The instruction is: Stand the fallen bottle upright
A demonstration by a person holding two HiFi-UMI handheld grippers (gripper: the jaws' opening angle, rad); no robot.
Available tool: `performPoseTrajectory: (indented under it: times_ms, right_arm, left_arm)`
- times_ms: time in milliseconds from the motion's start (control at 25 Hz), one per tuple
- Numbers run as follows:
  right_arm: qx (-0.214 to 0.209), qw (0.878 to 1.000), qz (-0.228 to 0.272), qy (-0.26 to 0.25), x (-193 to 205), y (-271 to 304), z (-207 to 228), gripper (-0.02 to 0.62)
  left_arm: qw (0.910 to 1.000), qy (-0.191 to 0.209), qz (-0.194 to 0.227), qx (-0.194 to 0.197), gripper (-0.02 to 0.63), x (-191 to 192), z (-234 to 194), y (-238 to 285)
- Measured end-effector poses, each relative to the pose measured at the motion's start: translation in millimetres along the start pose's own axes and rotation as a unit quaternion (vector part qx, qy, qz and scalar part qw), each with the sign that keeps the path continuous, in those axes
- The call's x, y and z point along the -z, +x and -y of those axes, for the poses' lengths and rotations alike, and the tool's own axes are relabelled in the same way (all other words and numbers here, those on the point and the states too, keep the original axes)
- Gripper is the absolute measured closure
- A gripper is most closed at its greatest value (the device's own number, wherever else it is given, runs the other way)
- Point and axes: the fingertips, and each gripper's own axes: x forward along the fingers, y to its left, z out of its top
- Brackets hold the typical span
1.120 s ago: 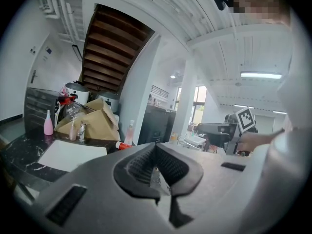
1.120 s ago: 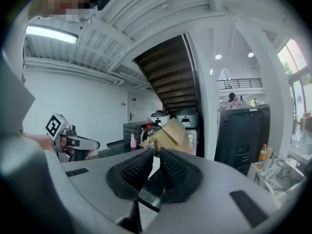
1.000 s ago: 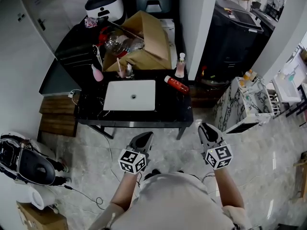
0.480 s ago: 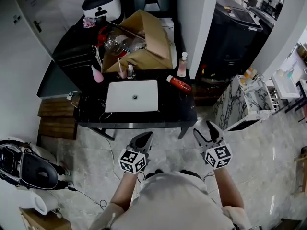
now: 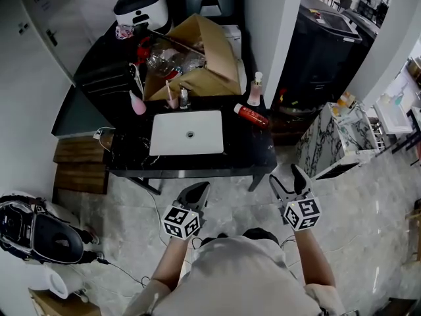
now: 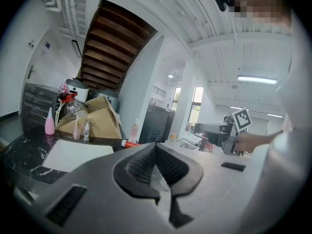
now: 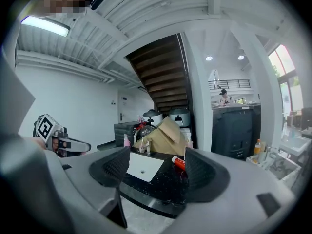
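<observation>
A black table (image 5: 245, 151) stood on a pale marbled floor (image 5: 355, 196). It carried a white basin (image 5: 189, 133), with a cardboard box (image 5: 204, 58) behind. The red bottle (image 5: 252, 116) lay on its side at the table's right rear. Left gripper (image 5: 197, 192): jaws together, empty. Right gripper (image 5: 289, 180): jaws apart, empty, short of the table. A second earlier the right jaws were together; they had just been opening.

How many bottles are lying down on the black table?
1. The red bottle lies on the black table, right of the white sink. The cardboard box behind may hide more.
</observation>
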Motion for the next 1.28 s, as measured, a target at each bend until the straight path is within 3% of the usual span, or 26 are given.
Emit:
performPoseTrajectory:
  times_ms: [680, 1280]
  right_arm:
    - [-0.018, 1.000, -0.021, -0.001, 8.7, 39.7, 7.3, 0.256]
    - [-0.035, 0.998, -0.044, -0.004, 0.4, 136.3, 92.6, 0.256]
  left_arm:
    - [0.9995, -0.017, -0.004, -0.025, 0.598, 1.3, -29.4, 12.6]
    - [0.9986, -0.030, -0.016, -0.040, 0.598, -19.2, -67.1, 120.6]
